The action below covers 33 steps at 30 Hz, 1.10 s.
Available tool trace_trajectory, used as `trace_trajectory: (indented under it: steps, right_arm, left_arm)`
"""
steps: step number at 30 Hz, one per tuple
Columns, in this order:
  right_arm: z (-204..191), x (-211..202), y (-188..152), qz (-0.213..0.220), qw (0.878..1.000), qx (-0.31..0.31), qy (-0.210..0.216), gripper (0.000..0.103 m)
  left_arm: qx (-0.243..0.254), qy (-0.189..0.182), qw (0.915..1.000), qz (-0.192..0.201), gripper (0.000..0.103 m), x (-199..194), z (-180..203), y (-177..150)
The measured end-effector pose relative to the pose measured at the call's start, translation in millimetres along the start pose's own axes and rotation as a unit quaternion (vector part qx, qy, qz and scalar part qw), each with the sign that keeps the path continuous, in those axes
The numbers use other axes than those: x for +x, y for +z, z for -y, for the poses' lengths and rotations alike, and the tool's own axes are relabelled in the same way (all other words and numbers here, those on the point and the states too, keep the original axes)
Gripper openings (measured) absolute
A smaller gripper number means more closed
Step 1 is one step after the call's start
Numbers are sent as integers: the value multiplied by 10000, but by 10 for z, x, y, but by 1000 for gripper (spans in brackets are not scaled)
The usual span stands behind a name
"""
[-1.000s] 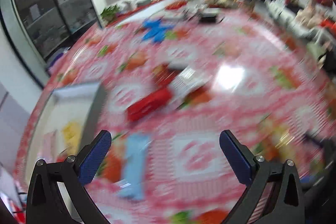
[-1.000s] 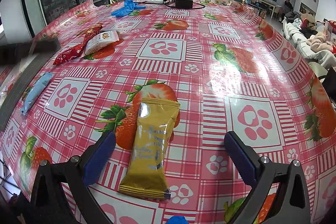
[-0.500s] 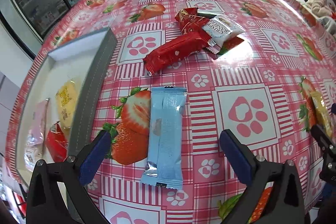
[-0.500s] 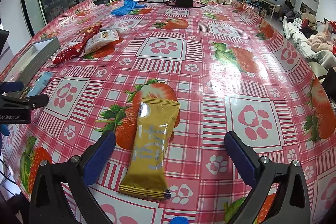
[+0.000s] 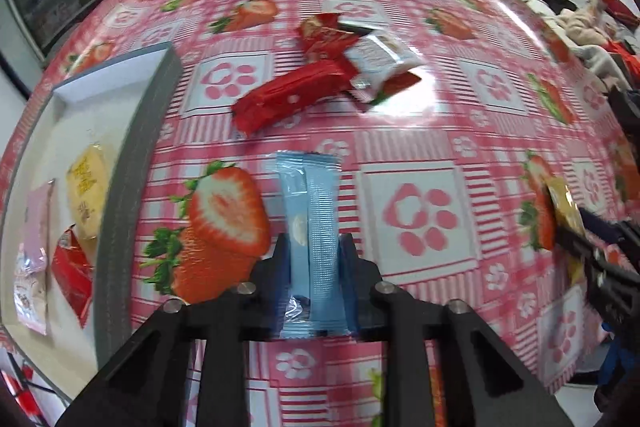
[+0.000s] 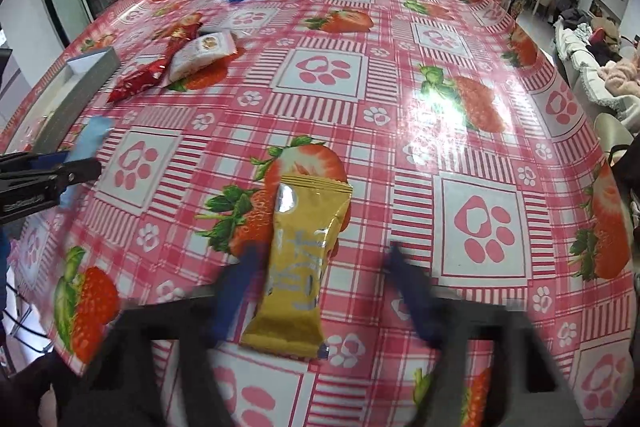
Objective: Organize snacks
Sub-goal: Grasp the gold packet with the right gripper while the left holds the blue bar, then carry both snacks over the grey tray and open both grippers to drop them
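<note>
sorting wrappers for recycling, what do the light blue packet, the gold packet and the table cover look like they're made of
Light blue packet: probably matte plastic film, with a fine ribbed texture and crimped ends.
Gold packet: likely metallised foil-look film; it has a mirror-bright silver patch and creases.
Table cover: seemingly glossy vinyl or oilcloth, since lights glare off its printed strawberry pattern.
</note>
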State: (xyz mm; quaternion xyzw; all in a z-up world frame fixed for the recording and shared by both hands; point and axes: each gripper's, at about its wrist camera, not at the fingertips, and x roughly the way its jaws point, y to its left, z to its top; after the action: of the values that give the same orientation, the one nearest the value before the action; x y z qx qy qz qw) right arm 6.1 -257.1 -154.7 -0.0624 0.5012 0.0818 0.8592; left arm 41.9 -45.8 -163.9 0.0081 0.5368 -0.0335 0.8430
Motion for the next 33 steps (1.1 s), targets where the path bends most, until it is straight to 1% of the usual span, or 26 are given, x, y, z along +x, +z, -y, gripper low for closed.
trace_trajectory:
  steps: [1,3,5,9,15,18,22,26,33]
  right_arm:
    - [9,-15,8,-29,10000,45,27,23]
    - [44,-22,-6,-74,9996,201,196,23]
    - [106,-56,-10,-98,9974,455,544,23]
    - [112,-149,44,-29,9954,622,734,23]
    - [-10,-227,186,40,9939,626,902,23]
    - [-161,-283,287,115,9944,461,941,23]
    - [-433,-342,468,198,9935,226,1096,23]
    - [-782,-382,678,303,9923,-72,1203,23]
    - [-1424,-380,979,365,9863,-571,1502,23]
  left_arm:
    - [-38,-68,10000,6,25,-4,-2,6]
    - [-143,-333,9993,75,25,-67,-31,-19]
    - [-181,-482,9984,251,25,-191,-62,-44]
    - [-209,-607,9965,537,25,-436,-161,-42]
    - [-331,-664,9932,903,25,-750,-401,-31]
    - [-435,-623,9919,1021,25,-845,-545,-40]
    - [-587,-547,9903,1137,25,-922,-759,-49]
    - [-769,-461,9882,1238,25,-1015,-1001,-74]
    - [-1141,-152,9832,1414,25,-1122,-1473,-134]
